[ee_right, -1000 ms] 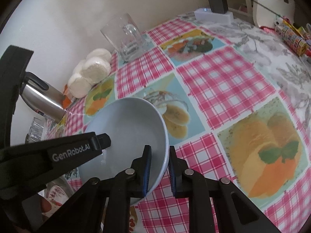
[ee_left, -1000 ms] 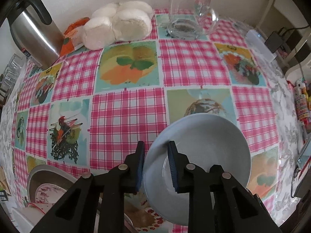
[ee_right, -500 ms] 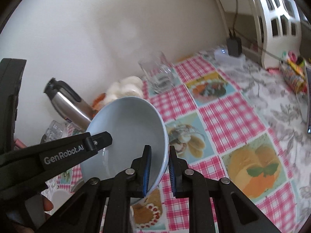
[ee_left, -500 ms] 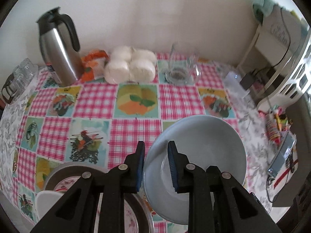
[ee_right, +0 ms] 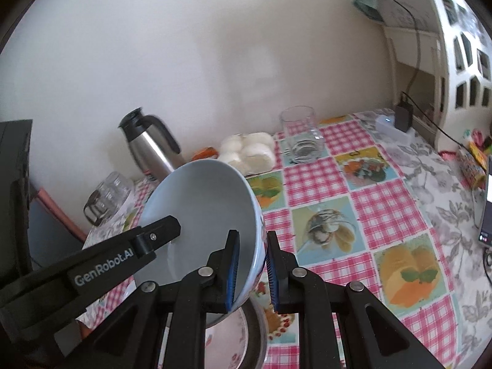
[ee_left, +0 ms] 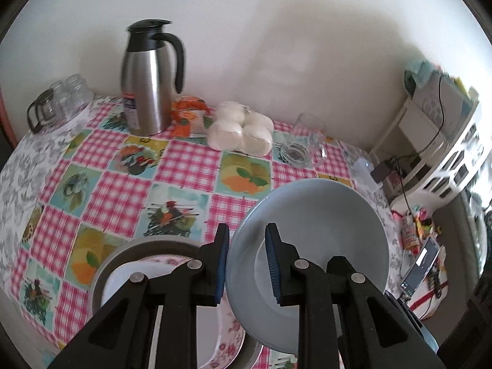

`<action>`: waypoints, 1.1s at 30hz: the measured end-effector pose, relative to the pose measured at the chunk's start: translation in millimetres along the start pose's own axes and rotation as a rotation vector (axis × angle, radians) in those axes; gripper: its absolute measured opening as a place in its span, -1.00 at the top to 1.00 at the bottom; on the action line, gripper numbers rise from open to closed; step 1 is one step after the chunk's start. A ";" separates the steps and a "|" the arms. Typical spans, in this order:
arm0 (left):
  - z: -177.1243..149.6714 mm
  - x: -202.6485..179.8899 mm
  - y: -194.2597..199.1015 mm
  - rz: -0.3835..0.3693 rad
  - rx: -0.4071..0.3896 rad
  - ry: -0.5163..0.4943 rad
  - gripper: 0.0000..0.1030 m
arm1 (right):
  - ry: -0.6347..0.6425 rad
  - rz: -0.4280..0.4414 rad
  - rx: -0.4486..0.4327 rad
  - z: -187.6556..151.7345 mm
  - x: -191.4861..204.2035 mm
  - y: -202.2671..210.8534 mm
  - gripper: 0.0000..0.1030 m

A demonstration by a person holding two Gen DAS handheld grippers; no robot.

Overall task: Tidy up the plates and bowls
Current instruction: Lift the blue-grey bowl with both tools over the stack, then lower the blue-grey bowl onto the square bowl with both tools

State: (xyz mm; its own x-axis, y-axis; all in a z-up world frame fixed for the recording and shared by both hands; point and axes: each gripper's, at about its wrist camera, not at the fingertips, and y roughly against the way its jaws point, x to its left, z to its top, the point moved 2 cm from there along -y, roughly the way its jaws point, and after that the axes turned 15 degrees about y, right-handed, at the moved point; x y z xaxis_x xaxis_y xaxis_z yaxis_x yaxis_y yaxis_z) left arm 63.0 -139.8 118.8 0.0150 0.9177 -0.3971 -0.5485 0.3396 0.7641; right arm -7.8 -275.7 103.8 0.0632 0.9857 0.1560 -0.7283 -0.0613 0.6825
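1. The table (ee_left: 190, 166), under its pink checked cloth, is the biggest thing in play. The open middle patch in front of the steel jug (ee_left: 147, 77) looks like the safest place to land anything; keep clear of the back row.
2. Next, the grey basin (ee_left: 101, 279) at the near edge, with a white dish (ee_left: 123, 273) and a flowered plate (ee_left: 227, 332) lying inside it. I'd judge this the pile being sorted, so any pass over it wants height to spare.
3. Now the star: the pale blue bowl (ee_right: 209, 203), in the air, tilted, above the basin's rim and just off the table. Both tools have it by opposite sides of the rim.
4. Left tongs (ee_left: 247, 261): clamped on the bowl's near rim, one pad outside, one inside. Hold that squeeze even.
5. Right tongs (ee_right: 250, 267): clamped on the far wall likewise. My advice is to move both hands as one; if they drift apart, the bowl twists or slips.
6. Smallest worry: the clear glass mug (ee_left: 303, 144) at the back, easily clipped, so carry the bowl level and wide of it.
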 end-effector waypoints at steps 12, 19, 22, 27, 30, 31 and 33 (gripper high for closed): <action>3.5 60.4 42.4 -0.053 -0.054 0.106 0.52 | 0.131 0.026 0.001 0.2 61.8 13.3 0.64; 4.0 100.8 54.4 -0.058 -0.062 0.164 0.52 | 0.197 0.043 0.039 -7.6 100.2 6.2 0.64; 4.1 114.4 55.7 -0.067 -0.054 0.184 0.52 | 0.212 0.039 0.045 -11.2 111.1 5.2 0.64; 2.6 133.7 57.1 -0.092 -0.041 0.219 0.52 | 0.212 0.056 0.059 -16.4 122.6 1.6 0.65; 1.2 142.8 56.3 -0.099 -0.031 0.238 0.52 | 0.225 0.054 0.067 -17.4 129.9 -0.3 0.65; 1.0 145.4 55.7 -0.101 -0.027 0.244 0.52 | 0.236 0.046 0.067 -17.8 133.6 -0.1 0.65; 0.6 149.3 55.8 -0.107 -0.022 0.253 0.52 | 0.248 0.037 0.067 -18.0 137.4 0.3 0.64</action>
State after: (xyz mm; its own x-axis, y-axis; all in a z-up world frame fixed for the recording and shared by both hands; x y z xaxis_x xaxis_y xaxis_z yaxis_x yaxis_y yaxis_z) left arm 35.1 16.3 102.4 -0.1337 0.7952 -0.5914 -0.5734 0.4247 0.7006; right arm -11.6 -137.4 112.5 -0.1376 0.9905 0.0072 -0.6797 -0.0997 0.7267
